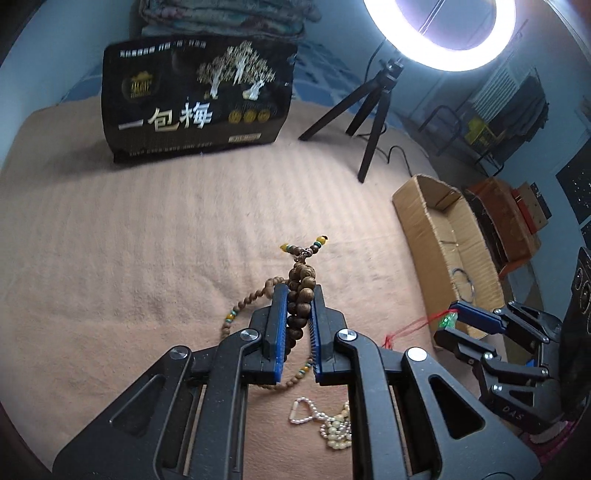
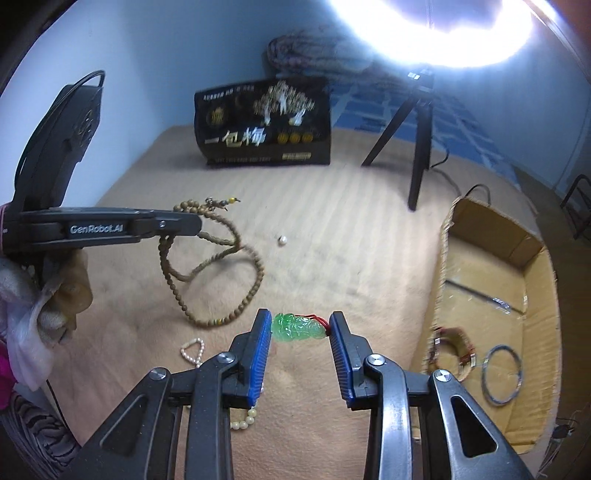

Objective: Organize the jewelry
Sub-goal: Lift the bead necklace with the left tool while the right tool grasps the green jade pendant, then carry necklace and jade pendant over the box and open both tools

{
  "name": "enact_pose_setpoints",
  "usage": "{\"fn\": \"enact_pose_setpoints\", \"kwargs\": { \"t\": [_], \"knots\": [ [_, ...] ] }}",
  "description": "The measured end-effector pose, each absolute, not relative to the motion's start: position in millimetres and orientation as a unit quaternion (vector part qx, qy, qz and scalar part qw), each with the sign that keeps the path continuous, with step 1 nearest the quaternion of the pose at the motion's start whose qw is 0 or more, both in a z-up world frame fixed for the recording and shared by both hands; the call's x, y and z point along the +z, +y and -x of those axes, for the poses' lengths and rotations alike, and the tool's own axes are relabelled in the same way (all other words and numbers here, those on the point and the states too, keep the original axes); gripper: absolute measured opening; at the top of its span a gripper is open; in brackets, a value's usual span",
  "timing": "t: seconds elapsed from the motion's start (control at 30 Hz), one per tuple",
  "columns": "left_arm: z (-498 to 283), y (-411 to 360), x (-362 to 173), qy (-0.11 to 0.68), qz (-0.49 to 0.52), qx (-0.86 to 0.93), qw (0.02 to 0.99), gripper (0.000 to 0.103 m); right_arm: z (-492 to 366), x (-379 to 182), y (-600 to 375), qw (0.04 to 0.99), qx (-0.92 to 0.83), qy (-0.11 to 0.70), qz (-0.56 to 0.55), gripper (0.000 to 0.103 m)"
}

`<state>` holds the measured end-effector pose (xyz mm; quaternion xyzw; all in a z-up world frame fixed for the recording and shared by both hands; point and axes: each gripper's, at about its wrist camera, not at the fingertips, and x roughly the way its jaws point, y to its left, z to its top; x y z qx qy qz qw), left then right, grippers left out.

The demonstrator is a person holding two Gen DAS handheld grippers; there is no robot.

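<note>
Black linkage and blue pads of the left gripper [image 1: 298,295] fill the near edge of the left wrist view, its jaws clenched on a bunched wooden bead necklace [image 1: 301,291] whose gathered strands run lengthwise between the pads, tassel end pointing away toward a black printed bag [image 1: 195,96]. Loose loops trail onto the beige blanket [image 1: 129,240], and a pearl strand [image 1: 325,417] lies below the gripper. Open blanket stretches ahead and to the left; a tripod [image 1: 373,110] with a ring light [image 1: 439,33] and a cardboard box [image 1: 439,236] bound the right side. From the right wrist view, the right gripper [image 2: 300,325] has its jaws grasping a green jade pendant [image 2: 295,327], long axis crosswise from pad to pad, its red cord at the right end. The left gripper enters from the left with the necklace hanging in loops. The box, just right, contains a metal ring [image 2: 503,373] and a bangle [image 2: 452,354].
</note>
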<state>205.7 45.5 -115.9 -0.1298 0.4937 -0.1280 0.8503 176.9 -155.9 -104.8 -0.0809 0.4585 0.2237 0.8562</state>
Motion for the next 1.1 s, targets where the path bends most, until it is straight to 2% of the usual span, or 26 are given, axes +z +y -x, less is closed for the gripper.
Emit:
{"fn": "enact_pose_setpoints", "kwargs": {
  "t": [0.4,1.1],
  "knots": [
    [-198,28,-72,0.452,0.148,-0.153,0.866,0.009,-180,-65,-197,0.887,0.196,0.415,0.051,0.032],
    [-204,-85,10,0.387,0.117,-0.252,0.879,0.009,-199,-32,-294,0.918,0.115,0.379,0.001,0.032]
  ]
}}
